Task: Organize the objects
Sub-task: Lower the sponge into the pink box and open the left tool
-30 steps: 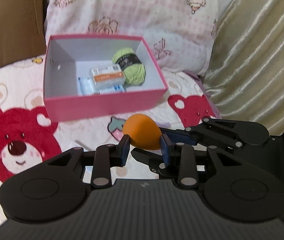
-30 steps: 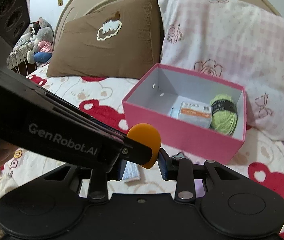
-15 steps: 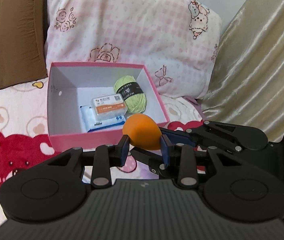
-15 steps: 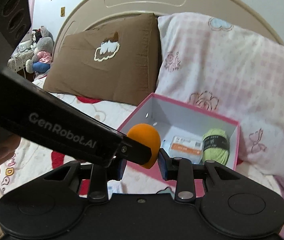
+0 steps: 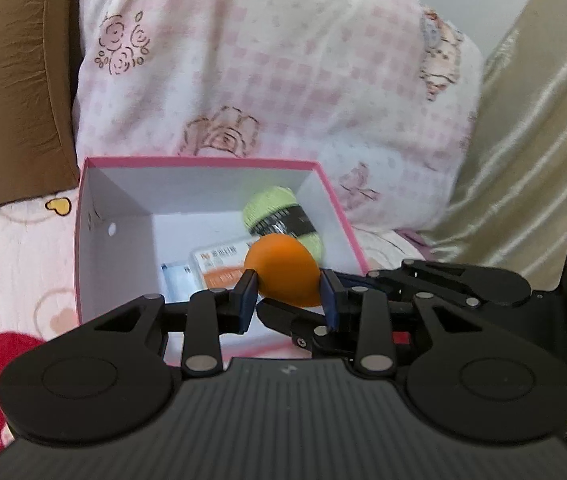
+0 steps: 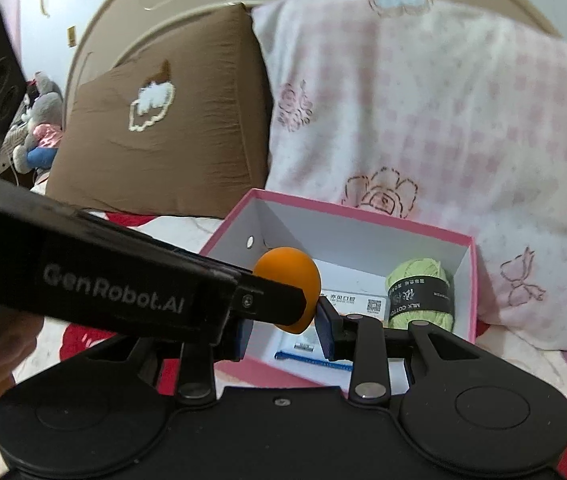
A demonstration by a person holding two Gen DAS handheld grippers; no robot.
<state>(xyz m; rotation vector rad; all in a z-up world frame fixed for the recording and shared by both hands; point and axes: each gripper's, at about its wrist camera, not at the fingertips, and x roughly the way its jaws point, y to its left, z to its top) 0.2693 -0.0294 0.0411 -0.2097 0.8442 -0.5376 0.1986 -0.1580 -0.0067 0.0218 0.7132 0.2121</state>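
Together, left claw (image 5: pixel 287 294) and right claw (image 6: pixel 283 330) clenched the orange egg-shaped sponge (image 5: pixel 283 274), narrow end down, above the pink box (image 5: pixel 203 162).

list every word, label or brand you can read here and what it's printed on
"GenRobot.AI": on the side of the left gripper, seen in the right wrist view.
"MILK COTTO…": on the black band of the green yarn ball, cut off by the right gripper.
White packet in the pink box: red print and a QR code, too small to read.
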